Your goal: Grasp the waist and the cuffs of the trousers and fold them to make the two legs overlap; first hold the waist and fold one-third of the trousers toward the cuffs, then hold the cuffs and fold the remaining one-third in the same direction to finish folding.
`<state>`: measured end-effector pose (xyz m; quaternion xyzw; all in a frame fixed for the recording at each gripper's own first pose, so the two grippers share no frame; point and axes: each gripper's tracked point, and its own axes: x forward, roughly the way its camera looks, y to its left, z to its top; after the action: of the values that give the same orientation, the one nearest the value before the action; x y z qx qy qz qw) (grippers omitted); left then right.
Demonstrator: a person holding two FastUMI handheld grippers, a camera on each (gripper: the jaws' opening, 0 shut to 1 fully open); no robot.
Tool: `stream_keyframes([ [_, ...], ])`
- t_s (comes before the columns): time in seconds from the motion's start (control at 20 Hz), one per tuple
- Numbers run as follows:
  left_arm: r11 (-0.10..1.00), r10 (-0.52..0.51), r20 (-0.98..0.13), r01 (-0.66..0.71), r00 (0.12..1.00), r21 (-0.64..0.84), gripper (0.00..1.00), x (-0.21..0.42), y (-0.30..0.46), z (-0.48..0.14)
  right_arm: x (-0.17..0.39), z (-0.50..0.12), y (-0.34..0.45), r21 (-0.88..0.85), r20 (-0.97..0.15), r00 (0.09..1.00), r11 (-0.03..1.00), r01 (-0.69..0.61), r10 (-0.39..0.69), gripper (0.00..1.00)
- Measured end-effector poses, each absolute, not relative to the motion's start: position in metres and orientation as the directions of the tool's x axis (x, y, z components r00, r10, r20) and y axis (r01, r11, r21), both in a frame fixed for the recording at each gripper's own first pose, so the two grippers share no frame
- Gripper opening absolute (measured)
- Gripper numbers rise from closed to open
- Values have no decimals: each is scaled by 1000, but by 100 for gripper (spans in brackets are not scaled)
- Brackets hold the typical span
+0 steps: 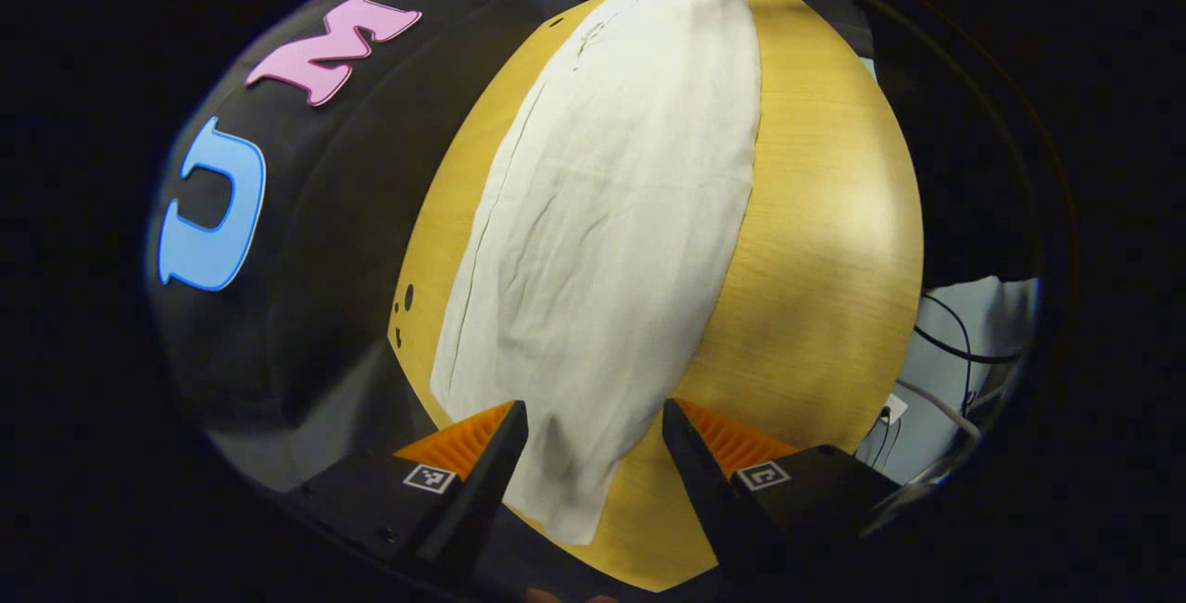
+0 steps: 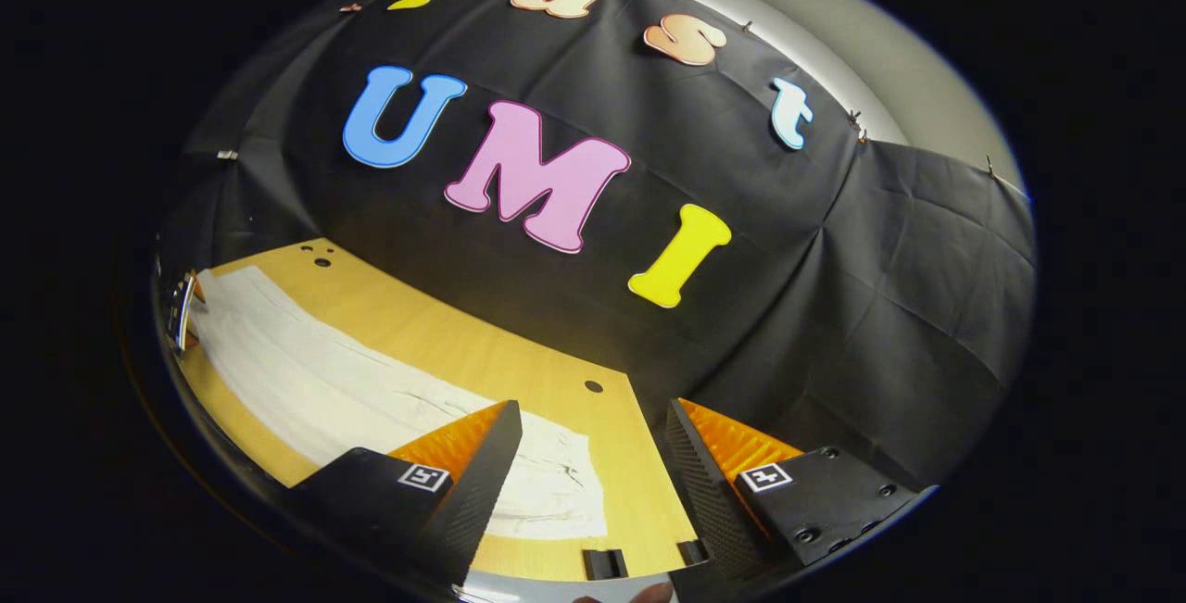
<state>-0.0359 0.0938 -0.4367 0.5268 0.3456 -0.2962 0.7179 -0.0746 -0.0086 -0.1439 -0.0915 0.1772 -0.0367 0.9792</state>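
Already the trousers [image 1: 602, 214] lay flat and lengthwise on the wooden surface [image 1: 815, 260], pale cloth with the two legs apparently stacked one on the other, so the leg-overlap step looked done, though the layers could not be told apart for certain. Left tongs [image 1: 593, 441] were spread wide, holding nothing, hovering over the near narrow end of the cloth, which ran out between the fingers; judged to be the cuff end. The far end, broader and showing a seam or pocket line, looked like the waist. Right tongs [image 2: 593, 455] were likewise spread and empty, raised above the other end of the trousers [image 2: 371, 399], where creases suggested the waistband; the camera tilted up toward the booth wall. Each pair of tongs sat at one end of the garment, probably so both ends could be reached without crossing over. Whether either pair touched the cloth could not be told. Cables [image 1: 954, 344] hung beyond the surface's edge. Next step judged: pinch the waist and carry a third toward the cuffs.
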Motion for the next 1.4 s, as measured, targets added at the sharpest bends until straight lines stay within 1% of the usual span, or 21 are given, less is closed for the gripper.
stream_keyframes([
  [0.1, 223, -51, -818, 805, 573, 550, 93, -27, 94, -441, -80, -160, -14, -253, -363, 927, 968, 0, -95, 98],
  [0.2, 190, -26, -836, 824, 548, 534, 89, -21, 97, -447, -85, -180, -21, -311, -393, 916, 949, -50, -80, 98],
  [0.3, 199, 6, -855, 837, 519, 509, 78, -14, 99, -452, -90, -205, -31, -353, -429, 901, 930, -100, -66, 97],
  [0.35, 215, 21, -863, 841, 504, 497, 69, -11, 100, -455, -93, -219, -36, -366, -452, 890, 923, -121, -63, 97],
  [0.4, 232, 34, -873, 846, 486, 480, 64, -10, 101, -459, -96, -235, -42, -377, -477, 877, 915, -141, -61, 97],
  [0.45, 240, 52, -880, 849, 472, 470, 47, -8, 102, -462, -100, -252, -48, -388, -505, 861, 907, -165, -60, 97],
  [0.5, 235, 71, -884, 853, 462, 465, 41, -7, 105, -465, -103, -268, -53, -400, -531, 845, 897, -191, -57, 97],
  [0.55, 218, 88, -887, 860, 454, 462, 21, -6, 105, -467, -107, -284, -56, -408, -554, 831, 886, -221, -47, 97],
  [0.6, 194, 97, -886, 865, 453, 464, 12, -3, 107, -469, -111, -300, -58, -414, -577, 816, 872, -261, -29, 97],
  [0.65, 186, 102, -888, 869, 448, 459, 9, -1, 105, -469, -111, -315, -55, -423, -600, 800, 851, -310, -7, 97],
  [0.75, 226, 105, -900, 871, 423, 436, 7, -1, 105, -468, -112, -345, -51, -449, -637, 770, 791, -416, 44, 96],
  [0.85, 247, 112, -909, 875, 402, 418, 7, -1, 105, -468, -112, -371, -47, -468, -669, 738, 720, -512, 90, 96],
  [1.0, 244, 129, -912, 879, 389, 410, 7, 0, 105, -468, -108, -413, -39, -469, -719, 678, 613, -636, 152, 96],
  [1.15, 258, 144, -910, 873, 388, 413, 7, 0, 104, -468, -99, -446, -36, -474, -753, 635, 528, -704, 171, 95],
  [1.3, 261, 154, -903, 865, 402, 429, 7, 0, 104, -468, -94, -469, -31, -465, -775, 605, 483, -742, 183, 95],
  [1.35, 261, 155, -901, 862, 406, 434, 7, 0, 104, -469, -89, -472, -30, -479, -770, 610, 462, -747, 187, 94],
  [1.4, 262, 156, -900, 862, 407, 435, 7, 0, 104, -468, -83, -472, -30, -496, -760, 620, 443, -746, 194, 89],
])
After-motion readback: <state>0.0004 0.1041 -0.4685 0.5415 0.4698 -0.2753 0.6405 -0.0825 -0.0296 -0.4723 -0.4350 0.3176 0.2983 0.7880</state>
